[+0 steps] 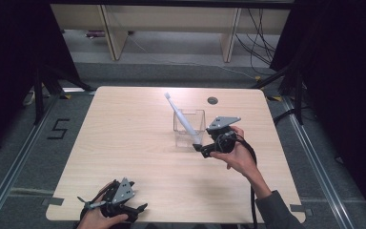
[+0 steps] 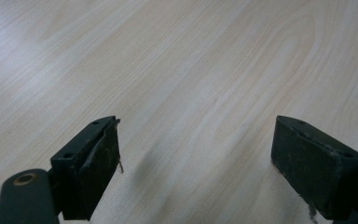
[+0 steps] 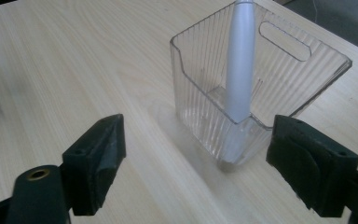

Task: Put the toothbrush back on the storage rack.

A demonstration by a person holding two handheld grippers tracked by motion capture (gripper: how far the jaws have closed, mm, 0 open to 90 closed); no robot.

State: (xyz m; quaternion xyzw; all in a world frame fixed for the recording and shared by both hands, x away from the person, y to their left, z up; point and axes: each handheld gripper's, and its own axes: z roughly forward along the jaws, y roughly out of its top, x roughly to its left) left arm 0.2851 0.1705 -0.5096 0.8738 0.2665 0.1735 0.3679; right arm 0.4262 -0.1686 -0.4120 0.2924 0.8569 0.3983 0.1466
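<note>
A clear ribbed plastic box [image 1: 198, 120] stands right of the table's middle. A white toothbrush [image 1: 181, 117] leans in it, handle end at the box's near corner, head up and to the far left. My right gripper [image 1: 203, 150] sits just in front of that corner, jaws open, nothing between them. In the right gripper view the box [image 3: 200, 70] and the toothbrush handle [image 3: 239, 70] stand just beyond my right gripper [image 3: 196, 140]. My left gripper [image 1: 140, 209] rests at the table's near edge, open; in the left gripper view only bare wood lies between the jaws of my left gripper [image 2: 196, 140].
The light wooden table [image 1: 124, 143] has a round cable hole [image 1: 212, 100] behind the box. Wooden furniture legs and cables stand on the floor beyond the far edge. Dark curtains hang on both sides.
</note>
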